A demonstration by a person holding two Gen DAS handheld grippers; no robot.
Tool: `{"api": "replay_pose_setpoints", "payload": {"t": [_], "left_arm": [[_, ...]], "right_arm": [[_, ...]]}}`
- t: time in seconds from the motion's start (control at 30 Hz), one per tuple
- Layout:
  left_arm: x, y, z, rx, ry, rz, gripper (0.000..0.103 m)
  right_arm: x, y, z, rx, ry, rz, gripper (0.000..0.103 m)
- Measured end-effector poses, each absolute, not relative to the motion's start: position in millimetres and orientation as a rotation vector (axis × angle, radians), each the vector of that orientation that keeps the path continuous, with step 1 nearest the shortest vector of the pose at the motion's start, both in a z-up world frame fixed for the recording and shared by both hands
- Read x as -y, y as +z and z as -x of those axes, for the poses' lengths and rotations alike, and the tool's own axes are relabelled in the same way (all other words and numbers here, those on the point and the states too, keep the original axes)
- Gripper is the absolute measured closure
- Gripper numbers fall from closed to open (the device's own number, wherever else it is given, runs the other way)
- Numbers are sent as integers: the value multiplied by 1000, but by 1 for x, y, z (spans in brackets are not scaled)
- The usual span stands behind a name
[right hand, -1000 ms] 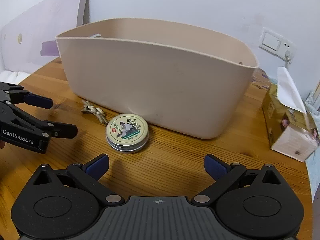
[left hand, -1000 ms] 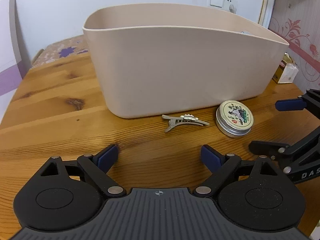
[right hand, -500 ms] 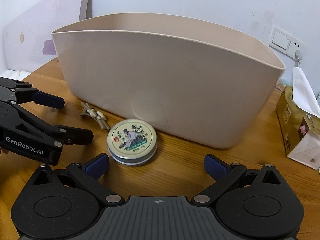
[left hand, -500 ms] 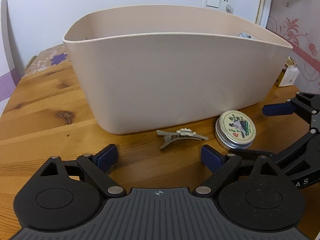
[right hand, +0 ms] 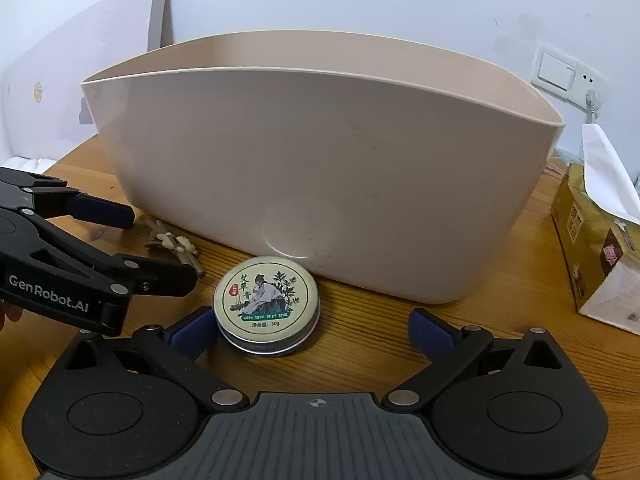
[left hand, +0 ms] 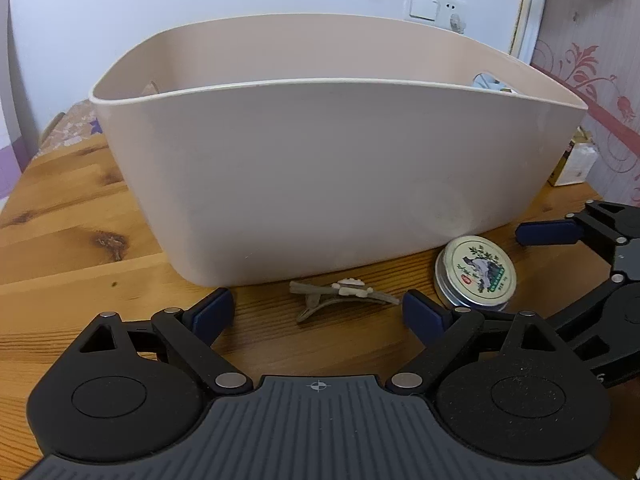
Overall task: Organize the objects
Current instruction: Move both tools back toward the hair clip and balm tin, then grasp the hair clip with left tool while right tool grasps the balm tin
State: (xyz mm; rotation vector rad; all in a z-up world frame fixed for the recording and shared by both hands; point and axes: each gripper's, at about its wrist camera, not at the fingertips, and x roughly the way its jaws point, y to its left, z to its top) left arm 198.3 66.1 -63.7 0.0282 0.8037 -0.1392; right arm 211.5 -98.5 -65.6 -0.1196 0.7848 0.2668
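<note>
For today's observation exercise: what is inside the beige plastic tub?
The beige plastic tub shows only bare inner wall and a pale glimpse at a handle cutout. Its front wall hides the floor and any contents.

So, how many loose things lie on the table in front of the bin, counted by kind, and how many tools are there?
Hair clip: 1
Round tin: 1
Tools: 2, the left tool and the right tool, both open
Total: 4

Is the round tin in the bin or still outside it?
Outside. The tin lies on the table, before the bin's wall.
</note>
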Motion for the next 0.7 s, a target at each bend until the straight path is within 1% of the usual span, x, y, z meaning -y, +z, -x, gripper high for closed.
{"api": "replay_pose_setpoints", "payload": {"t": [0.23, 0.3, 0.37, 0.43, 0.5, 0.53, 0.57, 0.6, 0.63, 0.67, 0.7], "left_arm": [[-60, -68, -198, -799, -97, -33, 10], [-58, -68, -198, -801, -80, -37, 10], [-57, -68, -198, -801, -62, -37, 10], [-56, -68, -197, -800, -53, -33, 13], [-55, -67, -195, -793, -55, -36, 22], [-55, -66, -194, -791, -58, -37, 24], [-55, -66, -193, -788, -64, -39, 30], [-56, -65, -192, -785, -70, -42, 37], [-56, -65, -191, -783, -75, -44, 41], [-56, -64, -190, -781, -81, -46, 44], [-57, -65, -190, -783, -83, -47, 44]], "right_arm": [[100, -68, -210, -780, 254, 118, 1], [101, -68, -210, -778, 254, 117, 3], [101, -66, -209, -776, 260, 117, 9], [100, -63, -209, -774, 267, 117, 14], [101, -61, -208, -772, 269, 118, 19], [101, -60, -207, -771, 271, 117, 24], [102, -59, -207, -769, 264, 114, 30], [100, -58, -206, -767, 262, 113, 34], [100, -57, -207, -767, 264, 110, 42], [100, -56, -207, -767, 265, 108, 47], [98, -56, -207, -767, 266, 107, 50]]}}
